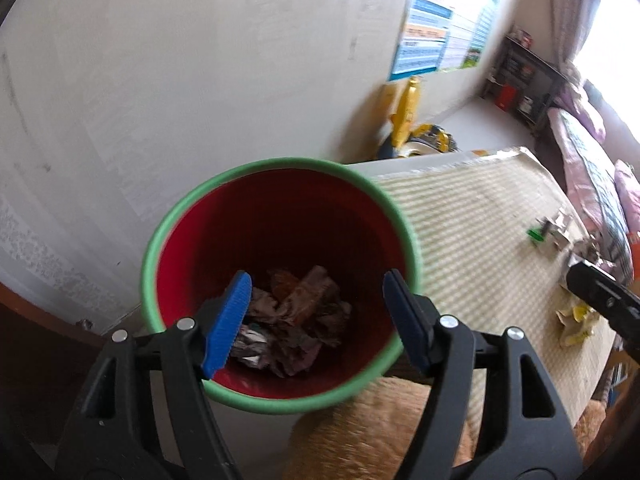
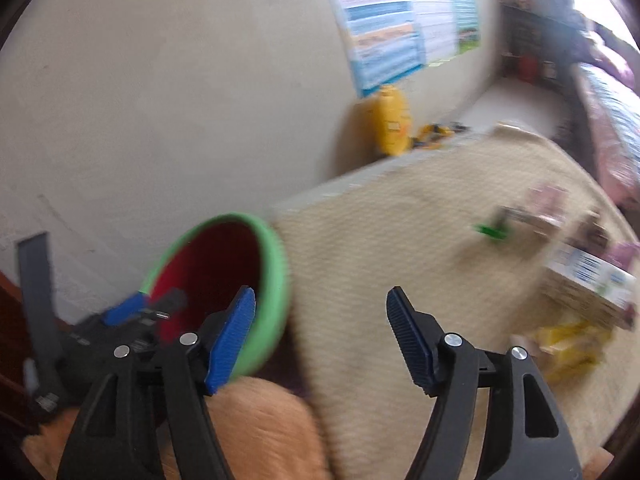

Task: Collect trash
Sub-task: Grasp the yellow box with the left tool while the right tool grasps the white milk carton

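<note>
A red bin with a green rim [image 1: 280, 216] stands beside the table, with several crumpled wrappers [image 1: 292, 316] at its bottom. My left gripper [image 1: 318, 316] is open and empty, held above the bin's mouth. The bin also shows in the right wrist view [image 2: 224, 260], left of my open, empty right gripper [image 2: 320, 336], with my left gripper [image 2: 132, 312] over it. On the table lie a yellow wrapper [image 1: 576, 320], a green-tipped piece of trash [image 1: 538, 234] and a small box [image 2: 588, 280]. The right wrist view is blurred.
A striped mat covers the table [image 1: 480, 240]. An orange furry cushion [image 1: 380, 432] lies below the bin. A yellow container [image 2: 390, 120] and a yellow toy [image 1: 408, 116] stand by the wall. A bed [image 1: 592, 168] and a shelf [image 1: 520, 76] are at the far right.
</note>
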Motion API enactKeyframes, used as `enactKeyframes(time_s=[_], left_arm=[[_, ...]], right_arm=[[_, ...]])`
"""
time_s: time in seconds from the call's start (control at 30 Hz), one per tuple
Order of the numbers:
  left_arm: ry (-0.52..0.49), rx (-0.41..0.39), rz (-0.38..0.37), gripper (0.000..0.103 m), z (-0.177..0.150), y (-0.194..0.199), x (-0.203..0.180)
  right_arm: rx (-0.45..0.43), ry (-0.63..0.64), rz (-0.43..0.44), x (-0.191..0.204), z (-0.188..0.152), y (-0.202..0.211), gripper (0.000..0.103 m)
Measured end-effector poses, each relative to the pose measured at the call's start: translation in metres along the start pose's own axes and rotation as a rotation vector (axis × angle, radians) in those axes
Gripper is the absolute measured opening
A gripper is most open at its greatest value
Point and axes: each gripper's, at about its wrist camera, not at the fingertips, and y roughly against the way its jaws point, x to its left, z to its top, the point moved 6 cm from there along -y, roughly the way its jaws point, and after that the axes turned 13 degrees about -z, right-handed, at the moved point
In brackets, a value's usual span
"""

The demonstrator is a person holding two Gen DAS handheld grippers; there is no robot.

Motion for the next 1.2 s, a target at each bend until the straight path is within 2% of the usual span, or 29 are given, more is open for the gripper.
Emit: enactKeyframes(time_s=[0.1,0.23,0.33,0.43,0.47,0.57,0.6,0.63,0.73,0.83,0.93,1.03,1.13,1.2], left_arm=[[-0.038,0.006,-0.026,0.066,-0.002,0.001,-0.022],[-0.088,0.012,-0.043,0.066,-0.006,0.003,-0.046],[-0.118,0.028,-0.062,0.067,-0.01,0.001,-0.065],[-0.151,0.047,-0.091,0.068,-0.015,0.0,-0.088],[-0.173,0.05,-0.1,0.068,-0.017,0.001,-0.097],[-0.235,0.057,-0.114,0.07,-0.023,0.004,-0.119],[-0.258,0.061,-0.121,0.07,-0.025,0.004,-0.127],[-0.278,0.068,-0.126,0.07,-0.027,0.004,-0.134],[-0.321,0.085,-0.134,0.07,-0.032,0.001,-0.152],[-0.367,0.096,-0.148,0.07,-0.036,-0.004,-0.17],[-0.415,0.108,-0.174,0.07,-0.039,-0.012,-0.192],[-0.482,0.126,-0.215,0.07,-0.043,-0.024,-0.222],[-0.56,0.145,-0.249,0.07,-0.047,-0.038,-0.253],[-0.614,0.171,-0.282,0.07,-0.052,-0.051,-0.276]], right_arm=[[-0.009,-0.027,-0.147,-0.062,-0.001,0.0,0.071],[0.036,0.03,-0.313,-0.136,0.014,-0.011,0.075],[0.181,0.148,-0.375,-0.173,0.019,-0.038,0.078],[0.287,0.269,-0.411,-0.189,0.013,-0.069,0.078],[0.328,0.306,-0.41,-0.192,0.009,-0.08,0.078],[0.352,0.329,-0.38,-0.196,-0.002,-0.092,0.076],[0.359,0.302,-0.348,-0.197,-0.005,-0.092,0.067],[0.35,0.281,-0.333,-0.199,-0.006,-0.09,0.065],[0.274,0.205,-0.275,-0.203,-0.007,-0.068,0.06],[0.175,0.08,-0.221,-0.209,-0.008,-0.026,0.058],[0.121,-0.055,-0.162,-0.223,-0.031,0.016,0.057],[0.109,-0.155,-0.136,-0.237,-0.064,0.045,0.056],[0.148,-0.242,-0.116,-0.247,-0.105,0.062,0.056],[0.188,-0.253,-0.123,-0.246,-0.128,0.066,0.055]])
